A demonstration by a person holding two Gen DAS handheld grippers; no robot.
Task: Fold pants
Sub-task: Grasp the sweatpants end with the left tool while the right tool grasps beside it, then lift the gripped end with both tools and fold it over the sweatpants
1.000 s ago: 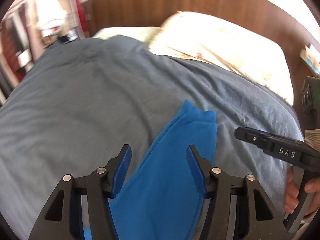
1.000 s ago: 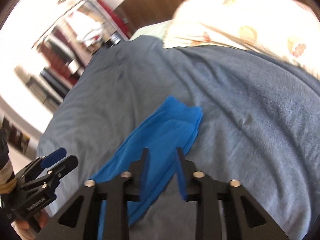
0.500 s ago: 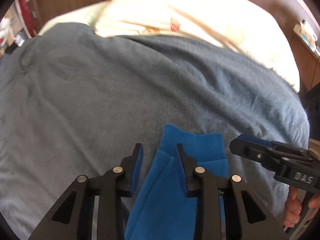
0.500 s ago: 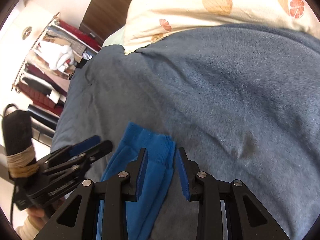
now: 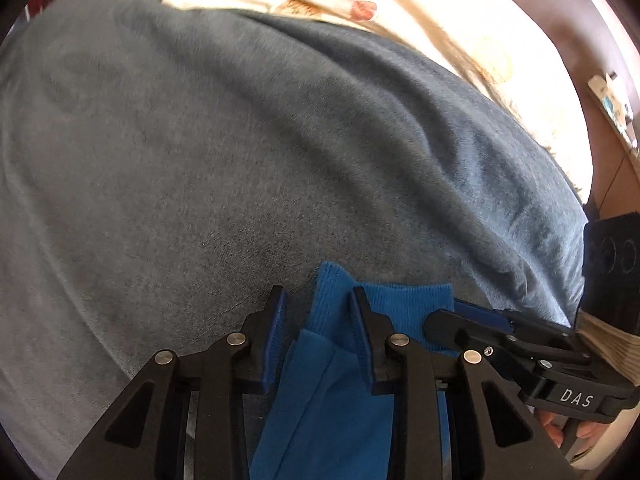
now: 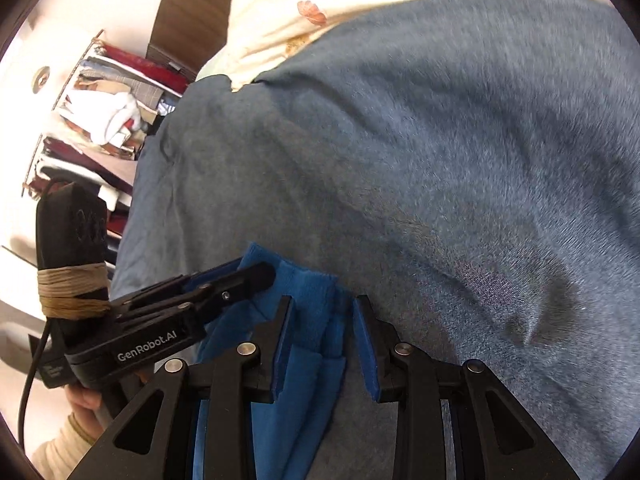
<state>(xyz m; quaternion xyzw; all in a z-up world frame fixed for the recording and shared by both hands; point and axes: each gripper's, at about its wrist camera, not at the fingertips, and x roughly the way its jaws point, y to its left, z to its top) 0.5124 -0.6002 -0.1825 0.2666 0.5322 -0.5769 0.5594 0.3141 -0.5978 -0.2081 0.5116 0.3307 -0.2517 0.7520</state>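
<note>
Blue pants lying on grey blanket of bed, ribbed cuffs at far end. Left tongs parted, straddling left cuff edge. Right tongs parted, astride right cuff edge. Wide bare blanket beyond cuffs, up to patterned pillow. Clothes rack off bed's left side.

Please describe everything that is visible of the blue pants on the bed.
The blue pants are bright blue, soft knit as it looks, with ribbed cuffs at the leg ends. They lie lengthwise on the grey blanket, legs layered together, cuffs toward the pillow. The left gripper has its jaws apart around one cuff edge; the right gripper has its jaws apart around the other edge. Neither visibly pinches the cloth. The waist end is out of view.
</note>
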